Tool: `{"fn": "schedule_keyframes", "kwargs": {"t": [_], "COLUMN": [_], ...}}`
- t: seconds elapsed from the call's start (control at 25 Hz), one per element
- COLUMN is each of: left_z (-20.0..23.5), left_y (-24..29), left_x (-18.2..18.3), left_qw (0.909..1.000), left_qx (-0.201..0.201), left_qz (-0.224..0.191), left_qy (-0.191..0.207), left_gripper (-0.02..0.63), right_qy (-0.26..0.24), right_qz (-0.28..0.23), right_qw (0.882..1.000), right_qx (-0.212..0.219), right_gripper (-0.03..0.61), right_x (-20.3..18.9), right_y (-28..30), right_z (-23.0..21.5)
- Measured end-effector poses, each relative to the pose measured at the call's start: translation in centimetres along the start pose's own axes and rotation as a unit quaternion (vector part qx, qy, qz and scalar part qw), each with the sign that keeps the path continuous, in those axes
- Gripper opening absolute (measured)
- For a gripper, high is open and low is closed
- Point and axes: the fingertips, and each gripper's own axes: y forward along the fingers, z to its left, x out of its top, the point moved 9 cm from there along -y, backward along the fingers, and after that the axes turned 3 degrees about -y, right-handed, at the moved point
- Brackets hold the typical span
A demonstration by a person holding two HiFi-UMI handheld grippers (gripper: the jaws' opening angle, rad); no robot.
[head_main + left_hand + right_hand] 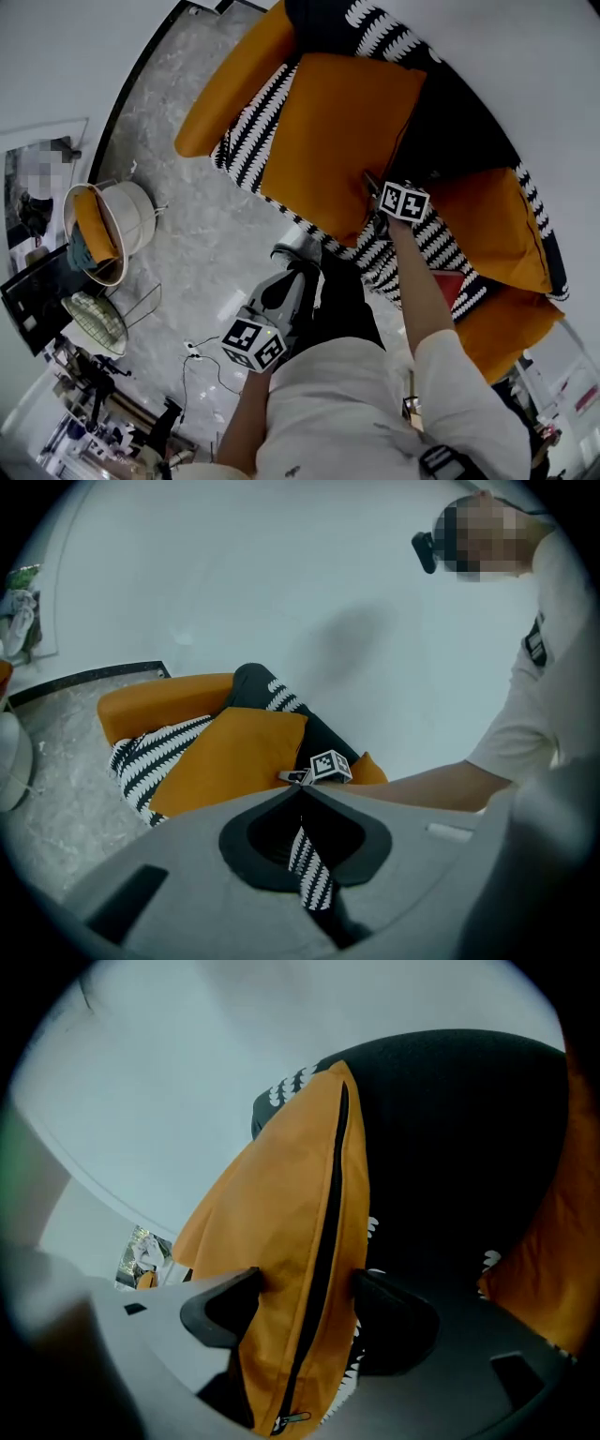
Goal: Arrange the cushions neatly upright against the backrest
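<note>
While the left gripper [298,264] hangs nearest the body over the grey marbled floor [187,244], its jaws are pressed tight together. A sliver of stripe shows in the slot behind the tips, and I can't tell whether that is caught cloth or sofa seen through. My read: it's parked clear, free to steady things later.

Further out, the right gripper [370,183] is the busy one. Its jaws are spread as wide as they go, straddling the zipped near edge of the large orange fabric cushion [342,131]. The fabric fills the gap and brushes both pads, but it doesn't look clamped yet. That seam is a sensible place to bite: a firm ridge to lift and tip by.

This cushion lies slanted across the seat of the black-and-white striped sofa [248,155], broad face up, so it's not standing yet.

Beyond it sits the black backrest [459,122], where it belongs. A second orange cushion [497,225] rests further right, with the white wall [525,56] behind.
</note>
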Motion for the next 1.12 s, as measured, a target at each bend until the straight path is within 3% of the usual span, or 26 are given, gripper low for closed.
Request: {"fn": "schedule_keyframes", "kwargs": {"t": [0.2, 0.36, 0.68, 0.88, 1.12], "left_z": [1.3, 1.6, 0.4, 0.2, 0.0], "left_y": [-1.5, -1.7, -1.6, -2.3, -3.4], "left_x": [0.6, 0.5, 2.5, 3.6, 4.9], "left_qw": [0.9995, 0.9995, 0.9996, 0.9987, 0.9965], "left_qx": [0.02, 0.019, -0.008, -0.006, -0.006], "left_qz": [-0.015, -0.017, -0.025, -0.041, -0.078], "left_qy": [-0.019, -0.016, 0.014, 0.029, 0.03], "left_gripper": [0.012, 0.012, 0.012, 0.012, 0.012], "right_qy": [-0.013, -0.027, -0.101, -0.171, -0.254], "right_qz": [0.038, 0.018, -0.008, -0.039, -0.04], "right_qw": [0.999, 0.999, 0.995, 0.984, 0.965], "right_qx": [-0.027, -0.032, -0.011, 0.02, 0.051], "right_gripper": [0.274, 0.179, 0.075, 0.037, 0.026], "right_x": [0.7, 0.6, 2.8, 5.6, 9.2], "right_y": [1.8, 0.9, -3.2, -4.9, -6.5], "right_z": [0.6, 1.6, 7.5, 12.3, 16.3]}}
